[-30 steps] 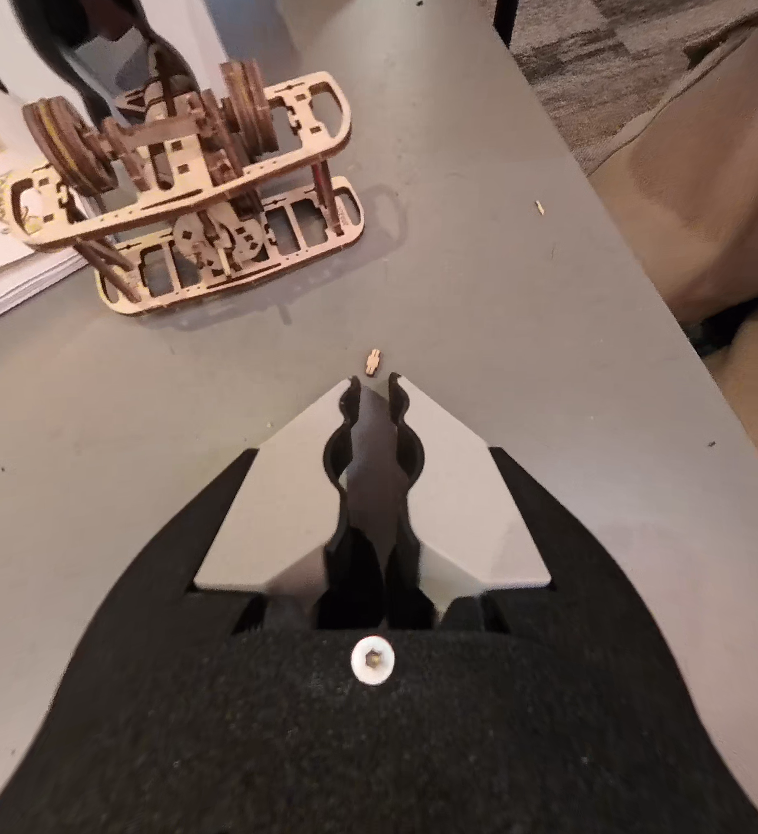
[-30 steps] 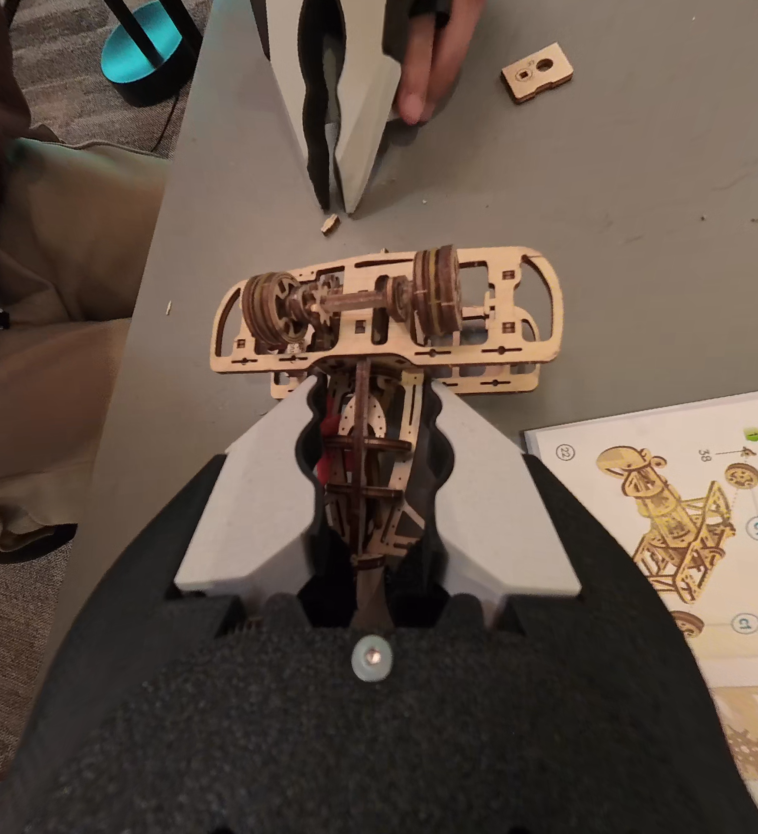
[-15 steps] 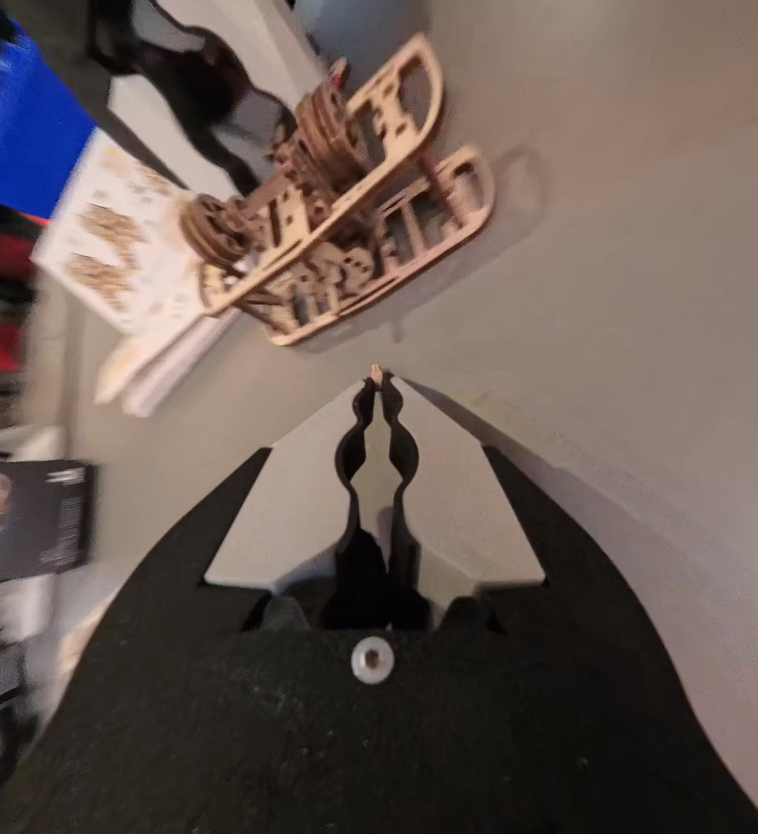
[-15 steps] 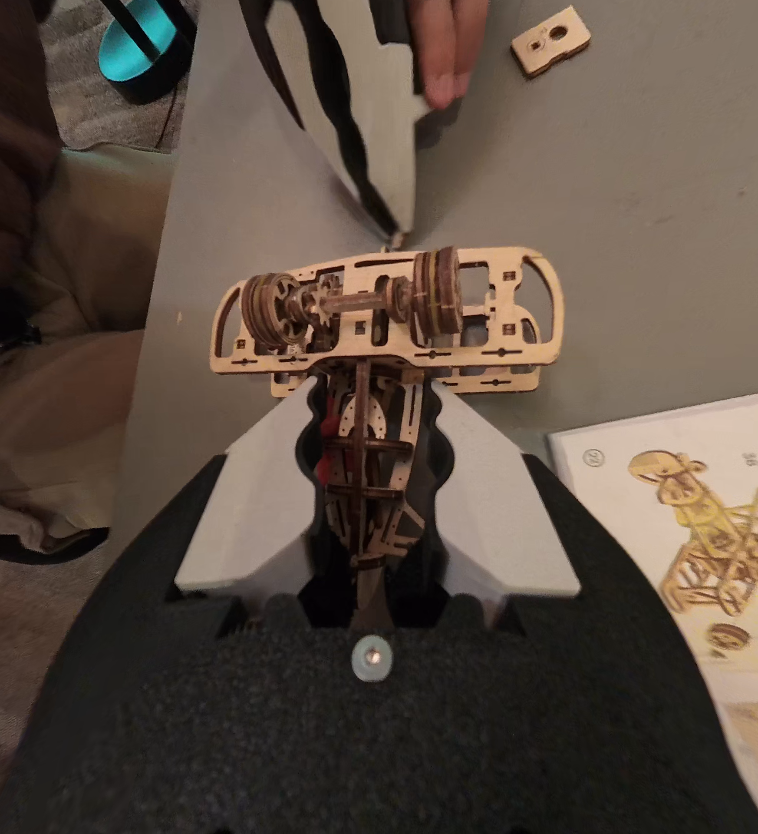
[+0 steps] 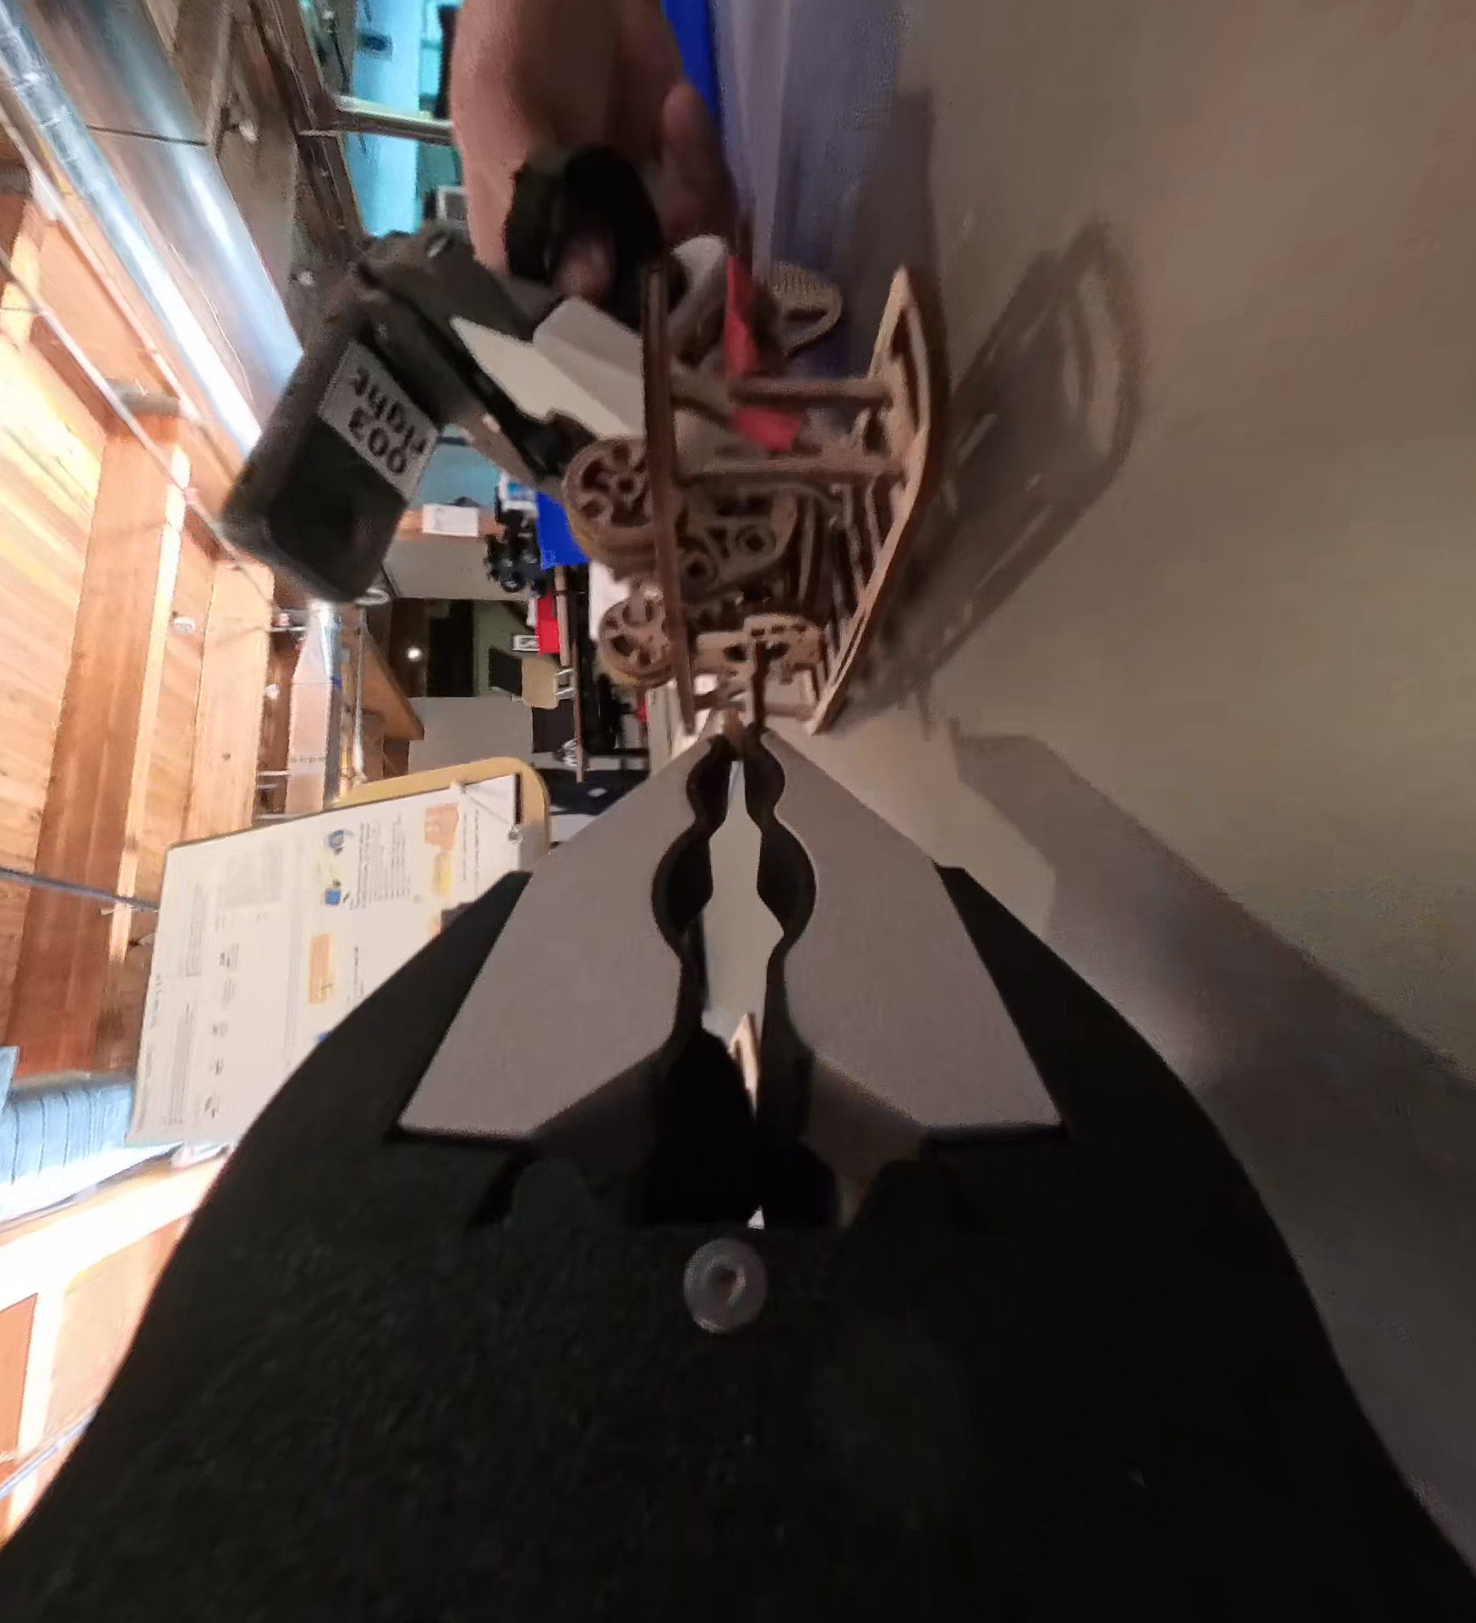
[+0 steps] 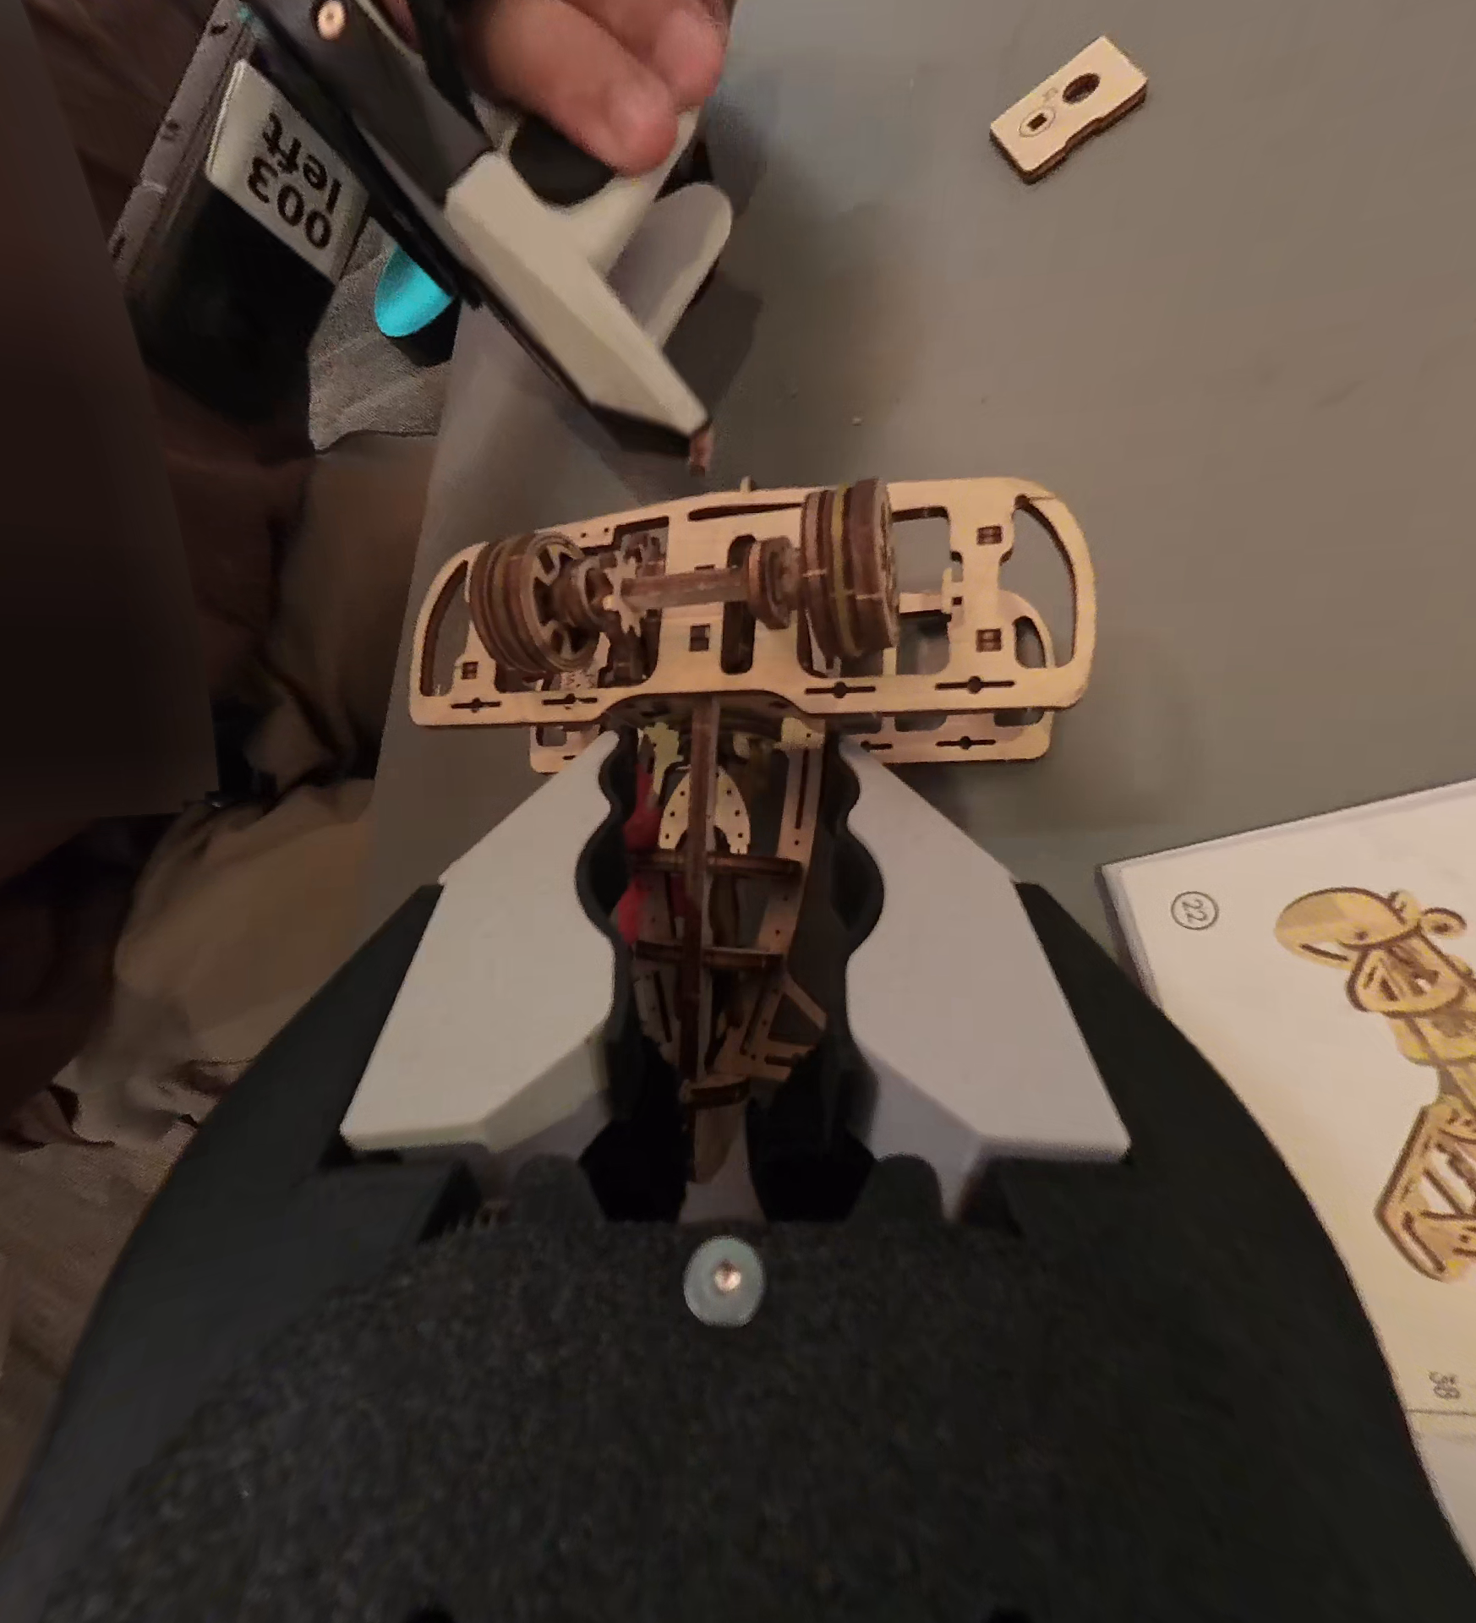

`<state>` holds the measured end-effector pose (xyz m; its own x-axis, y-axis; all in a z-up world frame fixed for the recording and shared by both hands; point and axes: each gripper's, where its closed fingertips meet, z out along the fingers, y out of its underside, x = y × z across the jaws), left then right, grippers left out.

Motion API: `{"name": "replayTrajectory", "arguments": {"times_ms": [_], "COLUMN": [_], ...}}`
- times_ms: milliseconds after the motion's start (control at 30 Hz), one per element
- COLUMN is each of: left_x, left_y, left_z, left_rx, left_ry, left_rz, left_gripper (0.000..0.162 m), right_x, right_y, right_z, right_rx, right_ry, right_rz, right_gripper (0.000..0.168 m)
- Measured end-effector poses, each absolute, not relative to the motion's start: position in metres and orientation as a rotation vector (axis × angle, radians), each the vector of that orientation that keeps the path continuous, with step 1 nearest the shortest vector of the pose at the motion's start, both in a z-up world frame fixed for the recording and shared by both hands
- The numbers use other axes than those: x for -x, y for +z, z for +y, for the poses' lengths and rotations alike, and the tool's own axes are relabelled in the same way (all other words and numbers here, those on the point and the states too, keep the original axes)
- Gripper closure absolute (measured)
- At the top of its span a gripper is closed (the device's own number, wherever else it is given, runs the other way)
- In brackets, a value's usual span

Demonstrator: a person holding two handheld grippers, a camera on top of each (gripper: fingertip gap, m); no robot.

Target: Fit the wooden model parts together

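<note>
My right gripper (image 6: 726, 746) is shut on the tail body of the wooden model (image 6: 752, 606), a plane-like frame with two wheels on an axle, and holds it over the grey table (image 6: 1156, 439). My left gripper (image 5: 741, 739) is shut on a tiny wooden peg (image 5: 740, 727) at its very tips. It is rolled on its side, with the tips just short of the model's near edge (image 5: 770, 641). In the right wrist view the left gripper (image 6: 686, 430) comes in from the upper left, and the peg (image 6: 699, 450) hangs just above the wing frame's far edge.
A loose flat wooden part (image 6: 1068, 110) with two holes lies far right on the table. An instruction booklet (image 6: 1376, 1054) lies at the right. A person's hand (image 6: 620, 79) holds the left gripper. The table edge and a person's lap (image 6: 190, 878) are to the left. There is about 7 cm between the tips of the two grippers.
My left gripper closed on the small peg that lay on the table, lifted it, rolled sideways and moved up to the model's edge. The right gripper kept holding the model still.
</note>
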<state>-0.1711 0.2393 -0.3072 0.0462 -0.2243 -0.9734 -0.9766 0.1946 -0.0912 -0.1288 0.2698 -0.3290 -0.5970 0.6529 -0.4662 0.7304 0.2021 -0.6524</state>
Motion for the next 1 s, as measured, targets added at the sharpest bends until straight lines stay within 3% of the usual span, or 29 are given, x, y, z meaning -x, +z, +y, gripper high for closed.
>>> {"name": "replayTrajectory", "arguments": {"times_ms": [1000], "left_x": [0.155], "left_y": [-0.319], "left_z": [0.243], "left_rx": [1.208], "left_ry": [0.924], "left_rz": [1.479], "left_gripper": [0.162], "right_x": [0.128], "right_y": [-0.331], "right_z": [0.262], "right_rx": [-1.338], "right_ry": [-1.344], "right_rz": [2.391], "right_gripper": [0.127]}}
